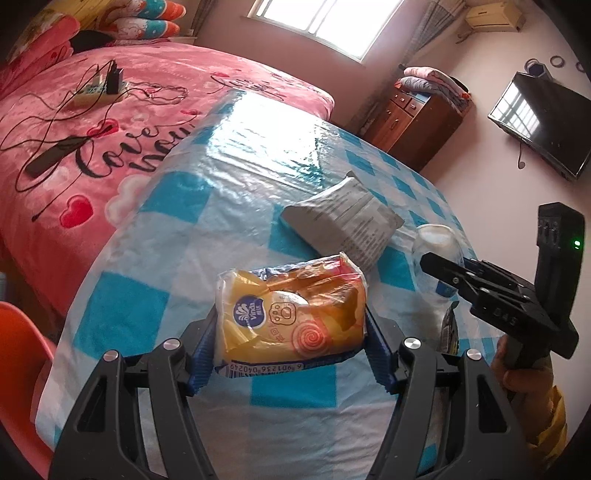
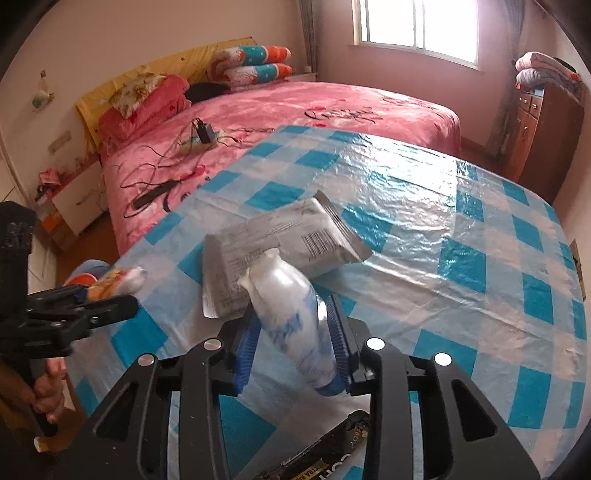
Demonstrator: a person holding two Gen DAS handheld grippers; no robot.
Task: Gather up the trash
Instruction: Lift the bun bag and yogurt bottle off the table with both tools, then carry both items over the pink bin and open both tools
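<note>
Left gripper: its blue pads squeeze both sides of a soft yellow and orange plastic tissue pack. The pack is held just above the table.
Right gripper: its blue pads press on a small white plastic bottle with blue marks. The bottle leans, with its open top pointing away.
Black wrapper: a dark shiny packet with yellow and white letters lies on the table, right under the right gripper.
Hands: a hand with a yellow sleeve holds the right gripper's handle. Another hand holds the left one.
Grey packet: a flat silver-grey foil pouch with small print and a bar code lies on the table, just past the bottle.
Table: it has a shiny plastic cloth with blue and white squares.
Orange chair: it stands by the table's near left edge.
Pink bed: it is behind the table, with black cables and a charger on top.
Far back: a bright window, a brown wooden cabinet and a black flat screen on the wall.
</note>
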